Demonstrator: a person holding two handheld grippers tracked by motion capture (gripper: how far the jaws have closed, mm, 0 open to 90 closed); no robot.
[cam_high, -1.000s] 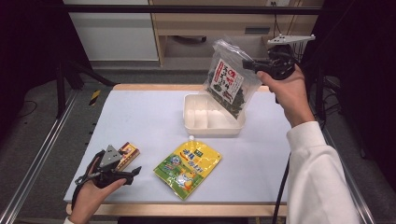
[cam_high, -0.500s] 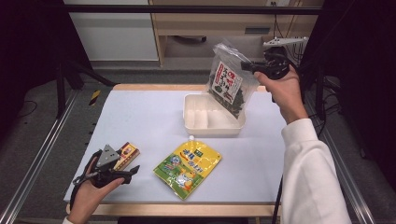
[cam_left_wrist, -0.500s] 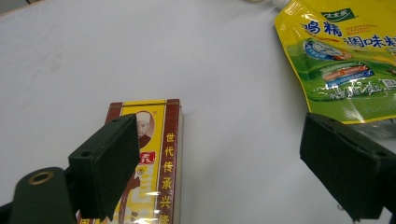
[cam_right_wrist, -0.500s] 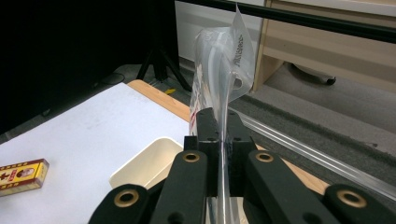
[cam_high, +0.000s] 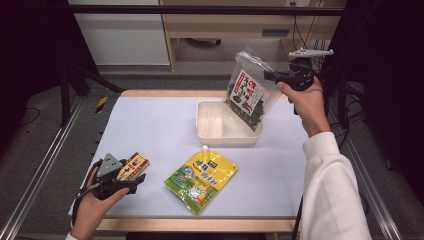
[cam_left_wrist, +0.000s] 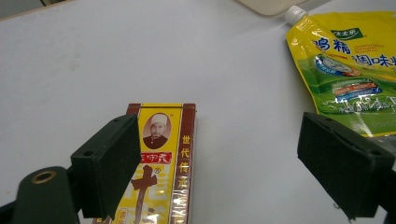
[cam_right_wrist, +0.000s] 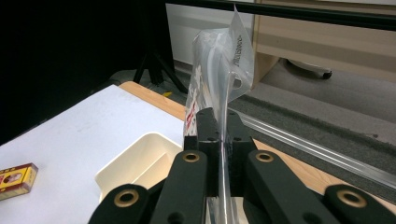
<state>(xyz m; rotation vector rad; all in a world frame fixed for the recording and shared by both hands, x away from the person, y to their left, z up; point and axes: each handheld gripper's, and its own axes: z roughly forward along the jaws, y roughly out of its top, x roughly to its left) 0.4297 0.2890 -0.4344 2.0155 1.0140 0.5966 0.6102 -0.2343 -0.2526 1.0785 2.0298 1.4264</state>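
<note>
1. The bag (cam_high: 248, 93) is a clear plastic pouch with dark leafy stuff inside and a red-and-white label. It hangs tilted in the air over the 3 o'clock end of the tray (cam_high: 210, 131), its bottom corner dipping just inside the rim.
2. The right tool (cam_high: 270, 76) is clamped tight on the bag's edge; in the right gripper view the plastic is pinched flat between the jaws.
3. The left tool (cam_left_wrist: 219, 163) sits wide open, holding nothing, at 7 o'clock on the tabletop (cam_high: 160, 120). The box (cam_left_wrist: 161, 158), yellow and red, lies flat by its left jaw.
4. The yellow pouch (cam_high: 201, 180) lies flat at 6 o'clock.
5. The tabletop is white with a wood edge; grey floor and a pale cabinet sit past 12 o'clock.
6. Lots of bare white from 9 to 11 o'clock.
</note>
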